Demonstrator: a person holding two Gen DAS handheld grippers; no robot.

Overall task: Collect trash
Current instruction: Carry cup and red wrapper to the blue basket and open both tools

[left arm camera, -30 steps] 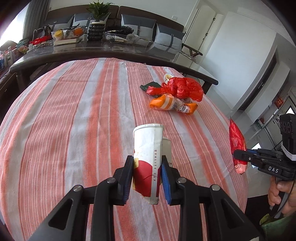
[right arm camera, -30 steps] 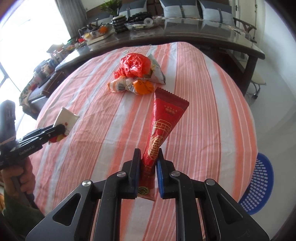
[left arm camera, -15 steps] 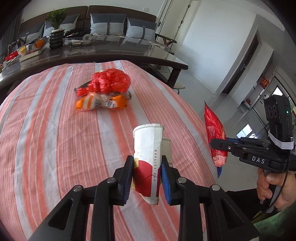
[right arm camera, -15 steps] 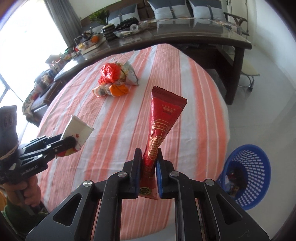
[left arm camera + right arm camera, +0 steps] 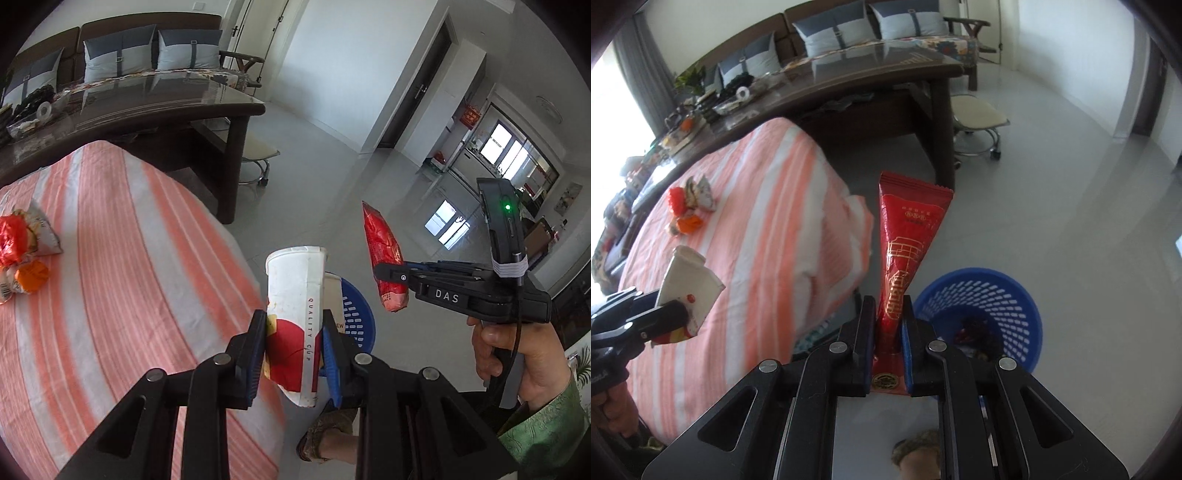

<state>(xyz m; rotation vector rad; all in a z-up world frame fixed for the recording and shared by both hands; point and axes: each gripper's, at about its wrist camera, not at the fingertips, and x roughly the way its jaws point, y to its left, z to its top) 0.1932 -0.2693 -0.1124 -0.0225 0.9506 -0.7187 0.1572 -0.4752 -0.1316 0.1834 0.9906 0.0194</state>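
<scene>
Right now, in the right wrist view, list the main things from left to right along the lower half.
paper cup in the left tool → striped tablecloth → red wrapper in the right tool → blue basket

My left claw (image 5: 293, 343) is black with blue pads; the cup (image 5: 295, 314) in it is white with a red patch and dark lettering. The wrapper (image 5: 905, 254) in my right claw (image 5: 889, 343) is red with gold print. The desk (image 5: 122, 266) cloth is striped orange and white. The basket (image 5: 982, 295) is blue. My sleeve (image 5: 543, 428) is patterned green.
</scene>
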